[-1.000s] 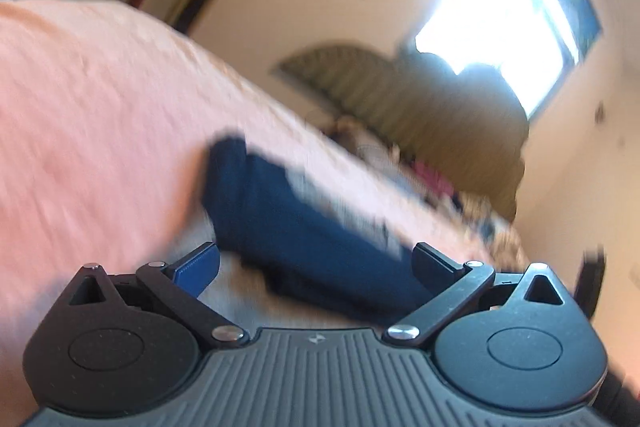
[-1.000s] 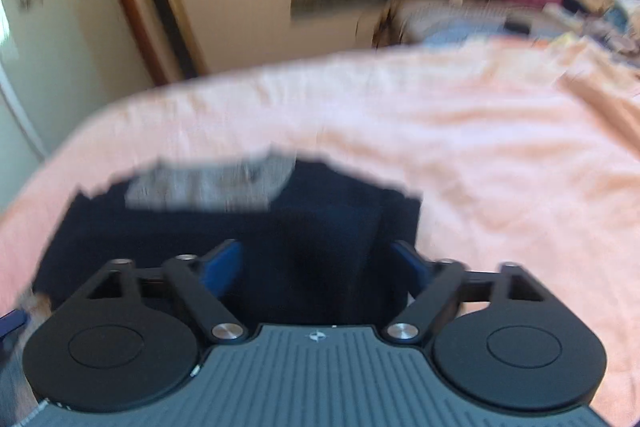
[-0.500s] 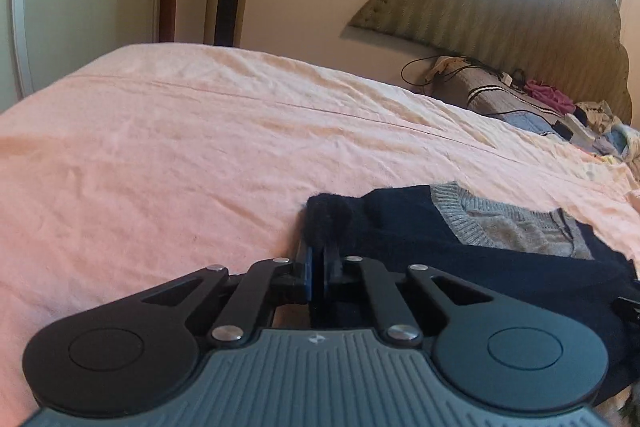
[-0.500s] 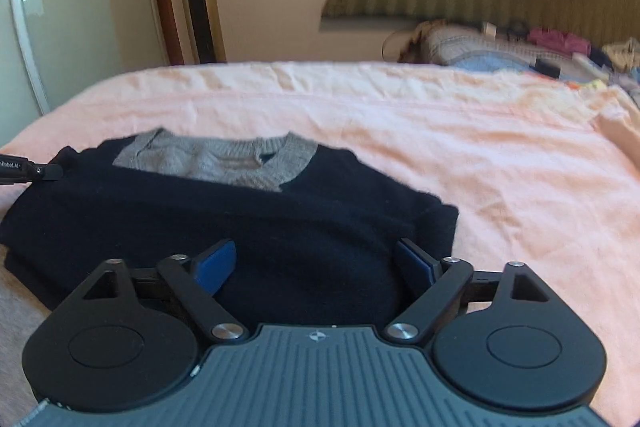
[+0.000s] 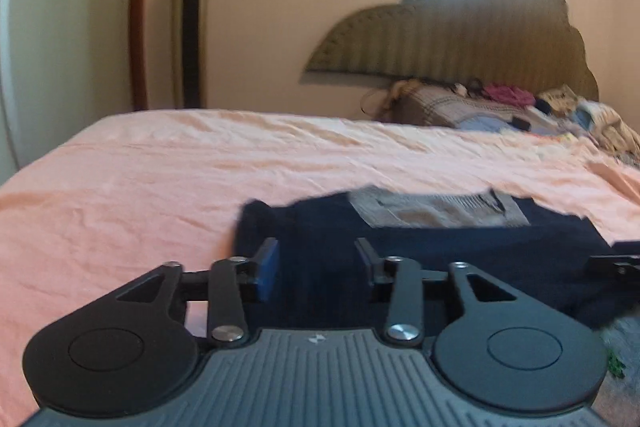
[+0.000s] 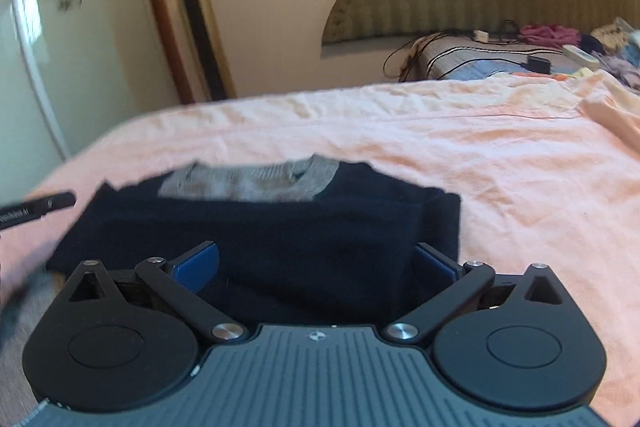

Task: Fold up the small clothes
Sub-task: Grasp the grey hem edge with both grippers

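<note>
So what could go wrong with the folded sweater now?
1. The left gripper has just been opening, with its fingers right over the navy sweater. A pad could snag the knit and pull the fold loose.
2. The right gripper has just opened wide, with the sweater's near edge between its fingers; pulling away carelessly could drag that edge.
3. The pink sheet is wrinkled, so it may shift and mess up the neat stack.

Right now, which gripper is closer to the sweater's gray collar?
Hard to say. The left gripper is over the sweater's left edge, the right gripper over its right edge; the gray collar lies beyond both.
</note>
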Demonstrator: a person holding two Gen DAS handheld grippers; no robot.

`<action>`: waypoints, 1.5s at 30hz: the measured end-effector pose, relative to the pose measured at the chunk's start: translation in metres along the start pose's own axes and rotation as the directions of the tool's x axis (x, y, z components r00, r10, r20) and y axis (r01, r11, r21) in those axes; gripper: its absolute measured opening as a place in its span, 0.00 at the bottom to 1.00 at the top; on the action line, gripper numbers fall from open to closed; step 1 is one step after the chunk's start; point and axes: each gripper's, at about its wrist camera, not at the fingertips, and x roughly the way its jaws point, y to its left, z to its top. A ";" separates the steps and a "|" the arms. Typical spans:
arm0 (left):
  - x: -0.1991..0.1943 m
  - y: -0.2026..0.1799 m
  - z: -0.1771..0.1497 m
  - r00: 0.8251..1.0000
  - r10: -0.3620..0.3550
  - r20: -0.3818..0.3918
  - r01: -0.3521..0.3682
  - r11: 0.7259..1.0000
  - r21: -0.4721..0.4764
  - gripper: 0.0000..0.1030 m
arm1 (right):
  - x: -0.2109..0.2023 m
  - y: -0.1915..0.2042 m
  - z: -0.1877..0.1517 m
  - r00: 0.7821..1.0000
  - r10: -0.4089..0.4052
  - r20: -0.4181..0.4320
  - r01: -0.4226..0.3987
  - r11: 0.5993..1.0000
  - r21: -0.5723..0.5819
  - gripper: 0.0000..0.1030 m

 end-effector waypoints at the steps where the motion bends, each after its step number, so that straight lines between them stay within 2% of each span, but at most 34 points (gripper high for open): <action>1: 0.011 -0.007 -0.005 0.998 0.001 -0.057 0.000 1.000 0.017 0.48 | 0.011 0.003 -0.002 0.998 -0.036 -0.050 0.035 0.999 -0.023 1.00; 2: 0.023 -0.008 -0.010 0.993 0.008 -0.116 -0.005 1.000 0.025 0.50 | 0.019 0.003 -0.007 0.996 -0.066 -0.067 0.063 0.997 -0.052 1.00; 3: 0.024 -0.005 -0.013 0.996 0.010 -0.087 -0.008 1.000 0.019 0.57 | 0.020 -0.001 -0.011 0.997 -0.062 -0.040 0.059 0.996 -0.068 1.00; 5: 0.025 0.010 -0.009 0.995 -0.001 -0.097 -0.001 1.000 -0.023 0.57 | 0.013 -0.013 -0.009 0.999 -0.038 -0.036 0.038 0.999 0.000 0.99; 6: 0.022 0.014 -0.009 0.994 0.030 -0.103 -0.031 1.000 0.000 0.57 | 0.009 -0.012 -0.011 0.998 -0.057 -0.038 0.057 0.998 -0.013 0.99; 8: 0.004 0.017 -0.012 0.988 0.105 -0.115 -0.103 0.994 0.025 0.57 | -0.006 -0.005 -0.017 0.985 -0.159 -0.069 0.158 0.987 -0.017 1.00; 9: -0.012 0.020 -0.016 0.988 0.103 -0.119 -0.103 0.995 0.004 0.57 | -0.019 -0.004 -0.022 0.989 -0.122 -0.079 0.124 0.992 0.020 1.00; 10: -0.029 0.027 -0.021 0.992 0.059 -0.112 -0.063 0.997 -0.036 0.57 | -0.036 -0.003 -0.030 0.997 -0.049 -0.065 0.052 0.998 0.041 0.99; 11: -0.046 0.033 -0.029 0.995 0.020 -0.101 -0.028 0.997 -0.076 0.60 | -0.051 0.000 -0.038 0.999 -0.019 -0.043 0.020 0.999 0.037 1.00; 13: -0.076 0.045 -0.049 0.996 -0.010 -0.093 -0.003 0.991 -0.136 0.74 | -0.075 0.003 -0.056 0.997 -0.076 -0.014 0.076 0.997 -0.006 1.00; 15: -0.092 0.053 -0.071 0.992 0.037 -0.124 -0.053 0.989 -0.135 0.76 | -0.090 -0.008 -0.072 0.985 -0.173 -0.005 0.172 0.984 -0.038 1.00; 16: -0.098 0.056 -0.079 0.992 0.047 -0.120 -0.063 0.989 -0.133 0.76 | -0.093 -0.016 -0.078 0.977 -0.214 -0.016 0.213 0.977 -0.028 0.97; 17: -0.105 0.059 -0.082 0.995 0.036 -0.098 -0.050 0.989 -0.142 0.76 | -0.093 -0.024 -0.081 0.974 -0.221 -0.041 0.222 0.975 0.000 0.95; 18: -0.107 0.062 -0.083 0.995 0.022 -0.100 -0.038 0.985 -0.165 0.76 | -0.093 -0.030 -0.083 0.979 -0.196 -0.054 0.197 0.980 0.027 0.89; 20: -0.103 0.063 -0.080 0.994 0.024 -0.107 -0.043 0.982 -0.183 0.75 | -0.093 -0.028 -0.081 0.986 -0.158 -0.047 0.159 0.987 0.005 0.73; 21: -0.098 0.061 -0.077 0.993 0.032 -0.111 -0.051 0.983 -0.178 0.59 | -0.092 -0.026 -0.077 0.987 -0.151 -0.046 0.152 0.988 -0.002 0.47; 22: -0.094 0.059 -0.074 0.992 0.053 -0.113 -0.071 0.985 -0.157 0.42 | -0.090 -0.027 -0.072 0.989 -0.137 -0.055 0.138 0.990 0.009 0.15; 23: -0.091 0.058 -0.072 0.990 0.059 -0.126 -0.077 0.987 -0.143 0.02 | -0.090 -0.030 -0.068 0.992 -0.102 -0.072 0.105 0.994 0.043 0.09; 25: -0.089 0.063 -0.070 0.990 0.039 -0.133 -0.060 0.986 -0.155 0.03 | -0.093 -0.036 -0.065 0.993 -0.084 -0.077 0.089 0.994 0.061 0.08; 27: -0.092 0.068 -0.073 0.991 0.064 -0.119 -0.079 0.989 -0.123 0.03 | -0.100 -0.050 -0.068 0.994 -0.087 -0.070 0.093 0.990 0.101 0.08; 29: -0.095 0.076 -0.078 0.994 0.031 -0.106 -0.044 0.991 -0.124 0.03 | -0.103 -0.062 -0.079 0.997 -0.058 -0.057 0.067 0.984 0.168 0.07; 32: -0.098 0.073 -0.075 0.992 0.013 -0.122 -0.029 0.992 -0.126 0.04 | -0.105 -0.056 -0.084 0.998 -0.055 -0.027 0.059 0.981 0.185 0.14; 33: -0.102 0.072 -0.074 0.991 -0.008 -0.134 -0.012 0.990 -0.144 0.06 | -0.109 -0.055 -0.083 0.999 -0.034 -0.035 0.041 0.976 0.213 0.32; 34: -0.108 0.072 -0.074 0.988 -0.033 -0.152 0.007 0.986 -0.168 0.08 | -0.115 -0.055 -0.083 0.999 0.007 -0.041 0.003 0.970 0.243 0.59; 35: -0.113 0.073 -0.075 0.982 -0.069 -0.177 0.035 0.981 -0.189 0.18 | -0.124 -0.053 -0.084 0.998 0.055 -0.038 -0.043 0.963 0.266 0.70; 36: -0.119 0.075 -0.079 0.975 -0.108 -0.195 0.066 0.975 -0.210 0.36 | -0.132 -0.051 -0.087 0.995 0.083 -0.047 -0.067 0.961 0.269 0.81; 37: -0.129 0.076 -0.086 0.972 -0.144 -0.187 0.098 0.968 -0.233 0.44 | -0.137 -0.048 -0.091 0.992 0.099 -0.075 -0.076 0.963 0.260 0.79; 38: -0.136 0.076 -0.092 0.969 -0.171 -0.178 0.125 0.962 -0.244 0.56 | -0.141 -0.045 -0.097 0.989 0.103 -0.104 -0.074 0.964 0.255 0.77; 39: -0.142 0.073 -0.097 0.968 -0.185 -0.168 0.142 0.960 -0.241 0.57 | -0.145 -0.042 -0.103 0.990 0.101 -0.096 -0.074 0.966 0.246 0.72; 40: -0.145 0.068 -0.101 0.972 -0.179 -0.155 0.141 0.964 -0.227 0.57 | -0.148 -0.038 -0.107 0.992 0.088 -0.088 -0.067 0.973 0.219 0.59; 41: -0.146 0.062 -0.105 0.977 -0.160 -0.139 0.130 0.970 -0.204 0.55 | -0.148 -0.036 -0.109 0.995 0.053 -0.089 -0.035 0.980 0.198 0.41; 42: -0.145 0.057 -0.106 0.983 -0.134 -0.127 0.112 0.979 -0.168 0.30 | -0.146 -0.037 -0.108 0.994 0.044 -0.101 -0.022 0.977 0.210 0.10; 43: -0.142 0.053 -0.105 0.985 -0.099 -0.138 0.079 0.987 -0.143 0.05 | -0.147 -0.043 -0.109 0.993 0.068 -0.091 -0.044 0.969 0.242 0.10; 45: -0.141 0.063 -0.100 0.980 -0.119 -0.157 0.082 0.972 -0.222 0.03 | -0.157 -0.047 -0.109 0.996 0.054 -0.077 -0.035 0.973 0.229 0.09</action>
